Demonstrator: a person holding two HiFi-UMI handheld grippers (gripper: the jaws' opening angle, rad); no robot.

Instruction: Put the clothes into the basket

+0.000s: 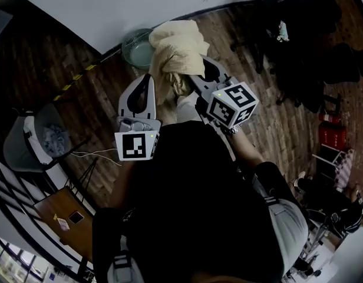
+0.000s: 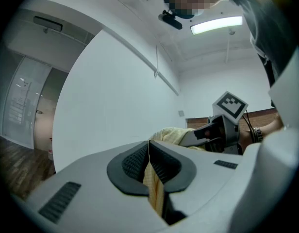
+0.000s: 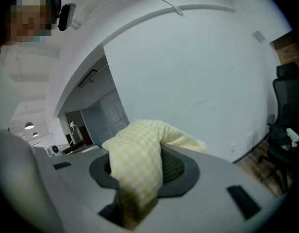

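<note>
A pale yellow checked cloth [image 1: 177, 49] hangs bunched between both grippers, held up in the air. In the head view it is just right of a round pale green basket [image 1: 137, 50] that stands on the wood floor by the wall. My left gripper [image 1: 148, 80] is shut on a thin edge of the cloth [image 2: 154, 183], which shows between its pads [image 2: 135, 161]. My right gripper [image 1: 199, 71] is shut on a thick fold of the cloth [image 3: 137, 166] that spills over its jaws. The right gripper [image 2: 218, 130] also shows in the left gripper view, close by, with cloth [image 2: 171, 134] beside it.
Black office chairs [image 1: 311, 34] stand at the far right, and one chair [image 3: 286, 115] shows in the right gripper view. A wire bin [image 1: 34, 137] and a small wooden table [image 1: 63, 214] sit at the left. A white wall [image 1: 111, 5] runs behind the basket.
</note>
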